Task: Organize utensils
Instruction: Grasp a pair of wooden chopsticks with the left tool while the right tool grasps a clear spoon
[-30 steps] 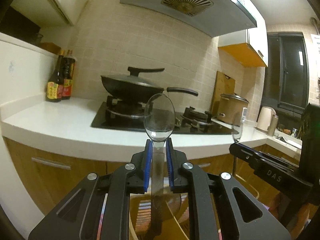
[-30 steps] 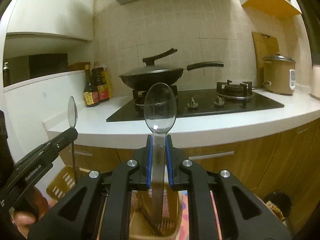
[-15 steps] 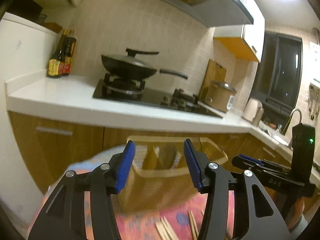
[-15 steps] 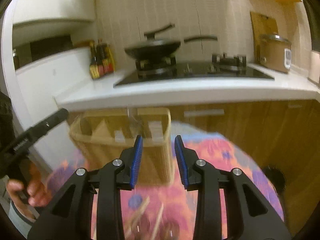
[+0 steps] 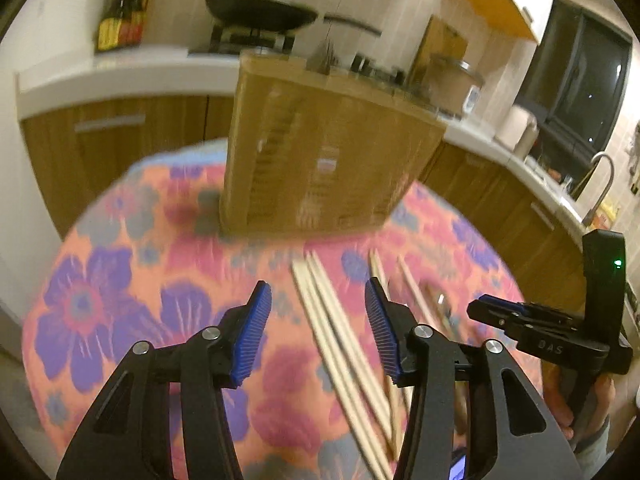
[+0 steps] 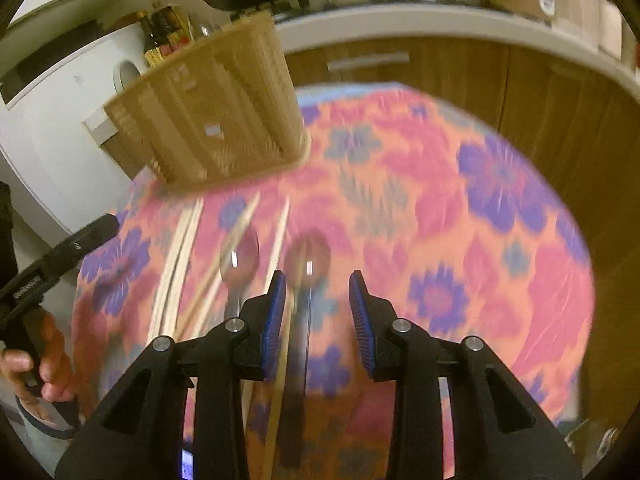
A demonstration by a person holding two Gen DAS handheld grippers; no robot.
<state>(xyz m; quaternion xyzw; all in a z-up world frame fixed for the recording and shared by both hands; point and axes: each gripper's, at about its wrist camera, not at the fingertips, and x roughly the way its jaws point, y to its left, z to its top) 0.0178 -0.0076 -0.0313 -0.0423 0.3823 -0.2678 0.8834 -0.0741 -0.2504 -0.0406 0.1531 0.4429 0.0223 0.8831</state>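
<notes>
In the left wrist view, the left gripper (image 5: 318, 308) hangs above a round table with a flowered cloth (image 5: 120, 280). Its blue pads are apart and empty, and the jaws are closing a little at this moment; a pair of pale chopsticks (image 5: 336, 336) lies on the cloth in the gap below them, not pressed by the pads. More chopsticks (image 5: 412, 292) lie to the right. A wooden utensil holder (image 5: 320, 152) stands upright on the far part of the table. The right gripper (image 5: 496, 314) shows at the right edge, side-on. In the right wrist view, the right gripper (image 6: 316, 308) points down at the cloth with its jaws partly open and holding nothing. A spoon (image 6: 306, 264) lies under the gap, near the left pad, and a second spoon (image 6: 239, 262) lies just beside it to the left, among the chopsticks. The picture is blurred.
</notes>
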